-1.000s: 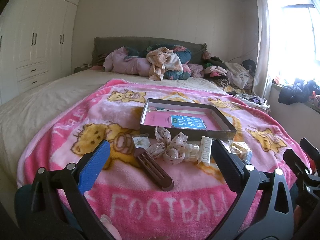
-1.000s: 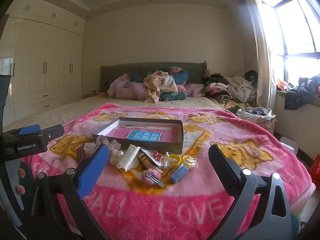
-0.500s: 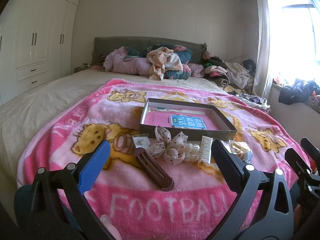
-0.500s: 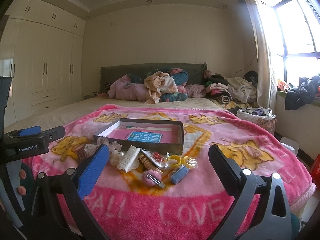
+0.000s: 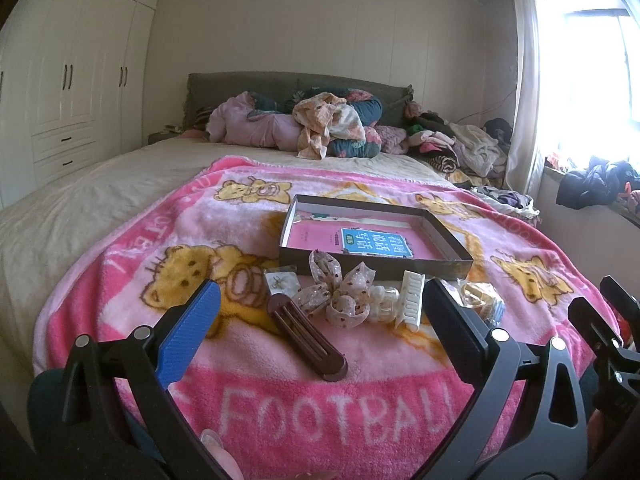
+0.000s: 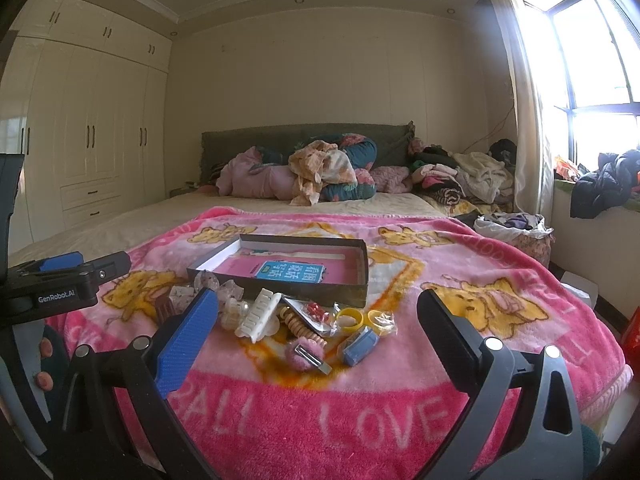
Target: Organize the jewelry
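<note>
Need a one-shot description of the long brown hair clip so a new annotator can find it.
On the pink blanket, find the shallow box with the pink booklet inside. In front of it lies a row of accessories; the brown hair clip is at the left end, beside the spotted ribbon bow. It is the only long, dark, slotted bar, lying diagonally toward the camera.

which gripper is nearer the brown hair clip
Left. The brown clip lies just ahead of the open left gripper, between its fingers. The open right gripper sits further right, facing the yellow rings.
</note>
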